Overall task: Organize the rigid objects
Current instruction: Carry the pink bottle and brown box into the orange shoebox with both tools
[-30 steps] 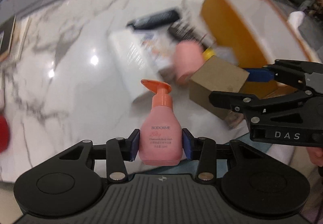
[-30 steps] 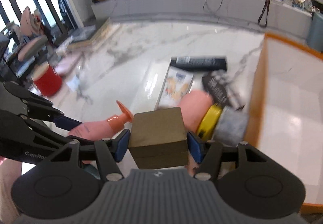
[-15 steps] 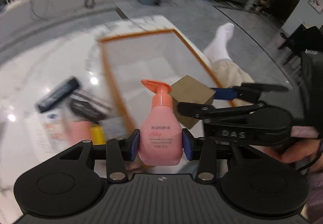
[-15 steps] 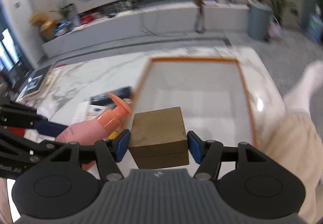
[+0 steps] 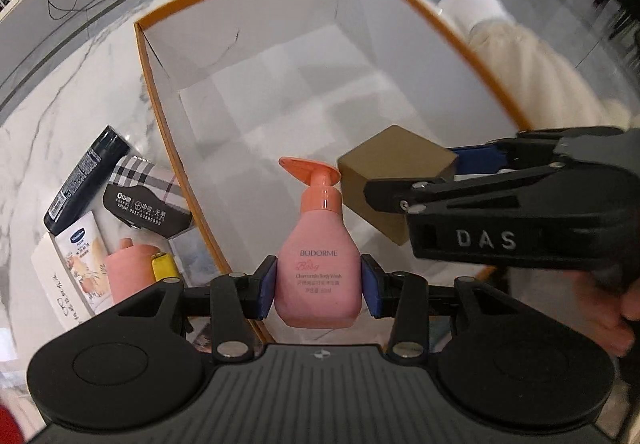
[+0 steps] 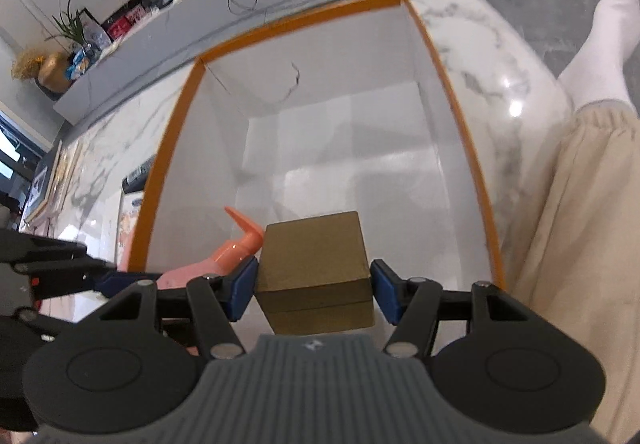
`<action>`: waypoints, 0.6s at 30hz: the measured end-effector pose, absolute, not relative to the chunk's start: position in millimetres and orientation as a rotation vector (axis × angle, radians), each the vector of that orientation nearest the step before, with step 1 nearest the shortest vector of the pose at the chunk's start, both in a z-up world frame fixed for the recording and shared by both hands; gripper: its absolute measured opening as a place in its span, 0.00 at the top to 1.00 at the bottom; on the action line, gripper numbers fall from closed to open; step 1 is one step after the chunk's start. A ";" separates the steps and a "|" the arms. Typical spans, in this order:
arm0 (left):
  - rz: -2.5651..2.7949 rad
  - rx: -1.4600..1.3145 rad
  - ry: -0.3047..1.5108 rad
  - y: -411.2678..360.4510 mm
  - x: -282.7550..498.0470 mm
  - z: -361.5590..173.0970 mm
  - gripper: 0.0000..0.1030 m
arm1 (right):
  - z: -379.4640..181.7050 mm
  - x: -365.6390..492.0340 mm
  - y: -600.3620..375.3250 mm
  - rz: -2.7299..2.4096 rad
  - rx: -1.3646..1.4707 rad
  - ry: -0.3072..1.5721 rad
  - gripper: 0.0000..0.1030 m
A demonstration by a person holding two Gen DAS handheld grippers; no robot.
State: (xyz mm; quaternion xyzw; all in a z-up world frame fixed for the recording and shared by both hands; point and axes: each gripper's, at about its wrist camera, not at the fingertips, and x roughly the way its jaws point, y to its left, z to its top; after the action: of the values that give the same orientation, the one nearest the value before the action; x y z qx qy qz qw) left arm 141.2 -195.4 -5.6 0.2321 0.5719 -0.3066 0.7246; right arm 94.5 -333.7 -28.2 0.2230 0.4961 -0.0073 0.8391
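My left gripper is shut on a pink pump bottle with an orange pump head, held upright over the near left part of a large orange-rimmed white box. My right gripper is shut on a brown cube box, held above the near end of the same white box. In the left wrist view the brown cube sits just right of the bottle. In the right wrist view the bottle pokes out left of the cube.
Left of the box on the marble table lie a dark tube, a plaid-and-black case, a white booklet, a pink cylinder and a yellow item. A person's leg is at the right.
Both grippers have swung from over the loose items to above the open white box, each carrying its object. The box now fills both views.
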 end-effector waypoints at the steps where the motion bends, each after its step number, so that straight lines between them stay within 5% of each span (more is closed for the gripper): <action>1: -0.671 0.527 1.269 -196.9 142.4 -8.6 0.52 | -31.8 94.2 -333.3 -0.012 0.474 1.065 0.41; 18: -0.713 0.587 1.302 -201.4 139.0 -14.6 0.49 | -53.6 113.8 -316.0 0.022 0.451 1.205 0.41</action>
State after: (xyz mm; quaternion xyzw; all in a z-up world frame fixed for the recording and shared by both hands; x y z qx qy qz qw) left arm 139.0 -201.4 -14.6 0.2632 0.5839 -0.3197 0.6983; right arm 113.8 -316.0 -53.6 0.2103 0.5618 0.0104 0.8000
